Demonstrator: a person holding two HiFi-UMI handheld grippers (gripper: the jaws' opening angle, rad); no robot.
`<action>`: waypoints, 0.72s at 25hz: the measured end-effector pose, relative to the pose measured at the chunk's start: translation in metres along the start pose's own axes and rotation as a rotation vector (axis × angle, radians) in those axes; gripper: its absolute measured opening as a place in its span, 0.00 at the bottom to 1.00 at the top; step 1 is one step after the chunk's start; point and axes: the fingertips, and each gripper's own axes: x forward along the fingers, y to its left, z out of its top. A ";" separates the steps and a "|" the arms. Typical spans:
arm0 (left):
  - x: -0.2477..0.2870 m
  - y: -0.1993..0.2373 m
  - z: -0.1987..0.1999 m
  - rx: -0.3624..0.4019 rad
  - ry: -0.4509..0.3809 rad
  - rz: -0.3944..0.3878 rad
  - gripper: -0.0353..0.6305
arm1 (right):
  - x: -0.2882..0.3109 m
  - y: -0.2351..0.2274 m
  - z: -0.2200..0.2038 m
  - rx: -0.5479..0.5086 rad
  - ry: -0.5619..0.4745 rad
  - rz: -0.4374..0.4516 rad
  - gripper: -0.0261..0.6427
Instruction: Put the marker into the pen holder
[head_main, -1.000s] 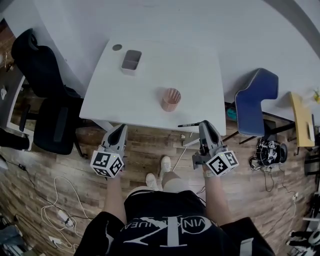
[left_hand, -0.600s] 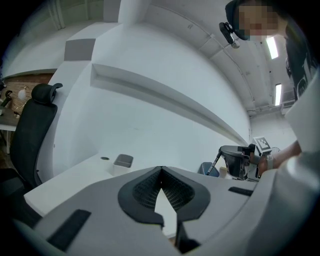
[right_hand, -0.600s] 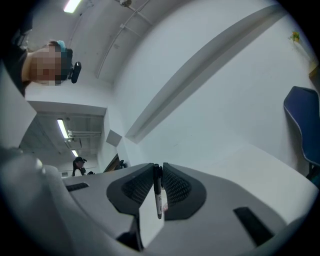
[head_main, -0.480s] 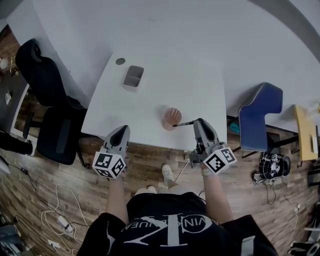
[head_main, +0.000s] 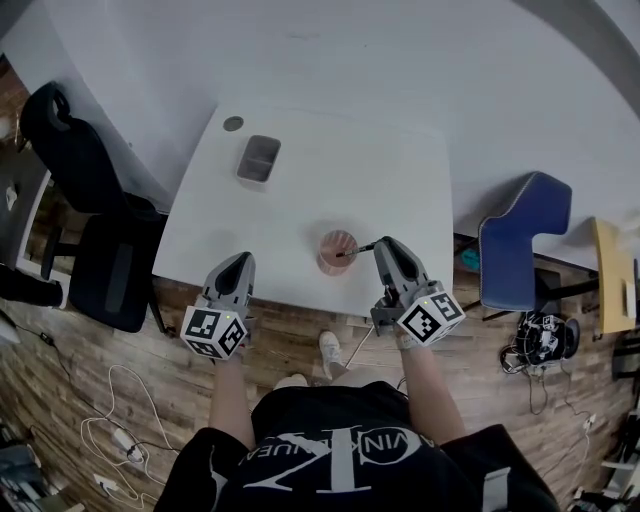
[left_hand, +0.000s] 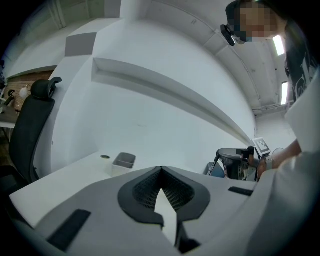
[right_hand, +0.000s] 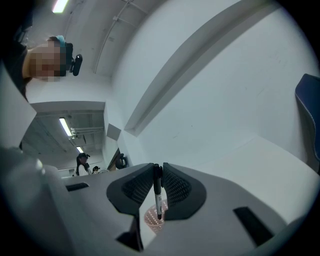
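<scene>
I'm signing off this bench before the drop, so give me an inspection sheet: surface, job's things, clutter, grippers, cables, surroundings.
Surface: white table.
Job's things: marker, tip over the holder, not in yet.
Clutter: grey tray; small disc at the far corner.
Grippers: right gripper shut on the marker; left gripper shut, empty, at the near edge.
Cables: white cable loose on the floor; tangle by the blue chair.
Surroundings: black chair on the left.
</scene>
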 end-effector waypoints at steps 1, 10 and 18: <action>0.002 0.001 -0.001 -0.002 0.003 0.003 0.07 | 0.003 -0.002 -0.003 -0.001 0.010 0.003 0.14; 0.019 0.006 -0.022 -0.024 0.053 0.011 0.07 | 0.028 -0.013 -0.035 -0.032 0.111 0.032 0.14; 0.025 0.005 -0.036 -0.040 0.079 0.016 0.07 | 0.036 -0.015 -0.056 -0.054 0.169 0.062 0.14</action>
